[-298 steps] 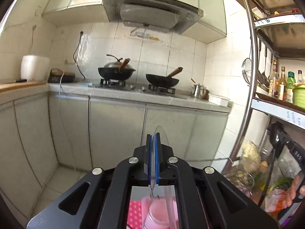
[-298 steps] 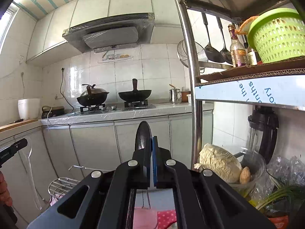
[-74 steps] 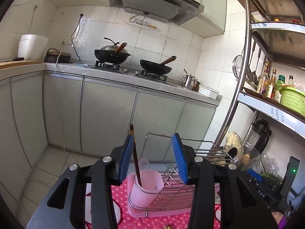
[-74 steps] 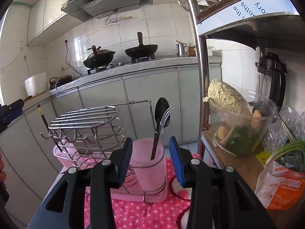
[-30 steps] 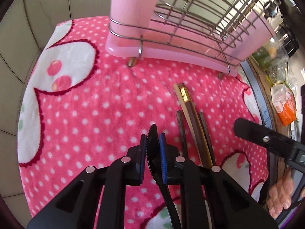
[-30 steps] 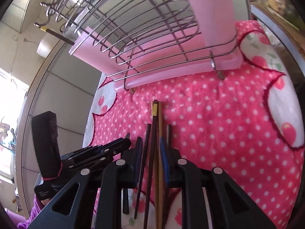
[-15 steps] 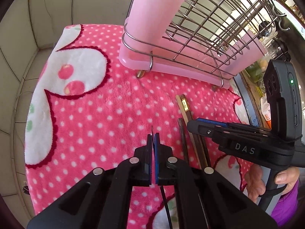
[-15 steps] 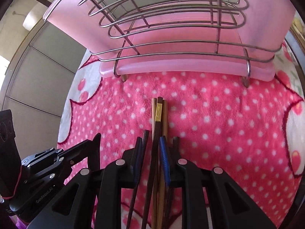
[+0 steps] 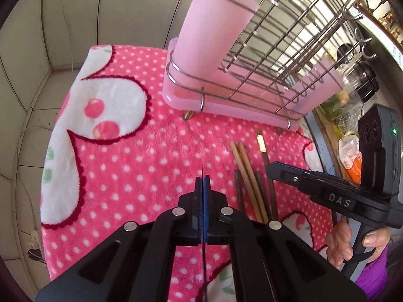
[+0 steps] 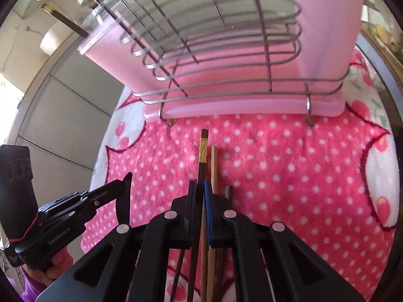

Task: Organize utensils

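The right tongs (image 10: 200, 188) have just closed on the dark gold-banded chopstick (image 10: 203, 151), lying at 12 o'clock toward the rack (image 10: 241, 105); left tongs (image 9: 202, 183) have lifted, clamped on a thin black utensil (image 9: 203, 176). Both seem ready for the pink cup (image 9: 214, 32).
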The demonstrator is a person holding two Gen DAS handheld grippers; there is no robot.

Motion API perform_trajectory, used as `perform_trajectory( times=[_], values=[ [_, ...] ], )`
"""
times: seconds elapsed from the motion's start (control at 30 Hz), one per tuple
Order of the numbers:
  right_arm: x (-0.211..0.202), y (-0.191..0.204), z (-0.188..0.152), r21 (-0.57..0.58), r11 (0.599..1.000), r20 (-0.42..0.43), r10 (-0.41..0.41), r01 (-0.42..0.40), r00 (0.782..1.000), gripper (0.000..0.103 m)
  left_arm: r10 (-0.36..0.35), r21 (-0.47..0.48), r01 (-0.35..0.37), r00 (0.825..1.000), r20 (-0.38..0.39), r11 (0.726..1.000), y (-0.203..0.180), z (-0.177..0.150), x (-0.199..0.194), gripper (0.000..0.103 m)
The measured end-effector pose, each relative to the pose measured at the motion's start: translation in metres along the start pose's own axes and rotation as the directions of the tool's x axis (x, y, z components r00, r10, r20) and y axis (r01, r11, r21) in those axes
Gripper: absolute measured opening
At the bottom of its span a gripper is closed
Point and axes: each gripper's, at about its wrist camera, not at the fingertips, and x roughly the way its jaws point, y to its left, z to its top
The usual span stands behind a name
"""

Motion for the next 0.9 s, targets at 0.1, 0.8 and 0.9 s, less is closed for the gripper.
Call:
perform_trajectory(
  times=[0.1, 0.8, 0.9],
  values=[
    [-0.023, 0.000, -0.002, -0.008, 1.000, 0.072, 0.015, -0.014, 0.997, 0.006, -0.018, 0.001, 0.018, 0.999, 0.046, 1.000, -0.002, 0.004, -0.015, 0.000],
    [-0.212, 0.011, 0.012, -0.104, 0.994, 0.621, 0.032, 0.042, 0.783, 0.006, -0.088, 0.112, 0.035, 0.852, 0.515, 0.993, -0.050, 0.057, -0.148, 0.000],
    [-0.235, 0.010, 0.028, -0.101, 0.993, 0.689, 0.025, 0.062, 0.725, 0.006, -0.096, 0.126, 0.026, 0.807, 0.583, 0.992, -0.059, 0.073, -0.164, 0.000]
  ],
)
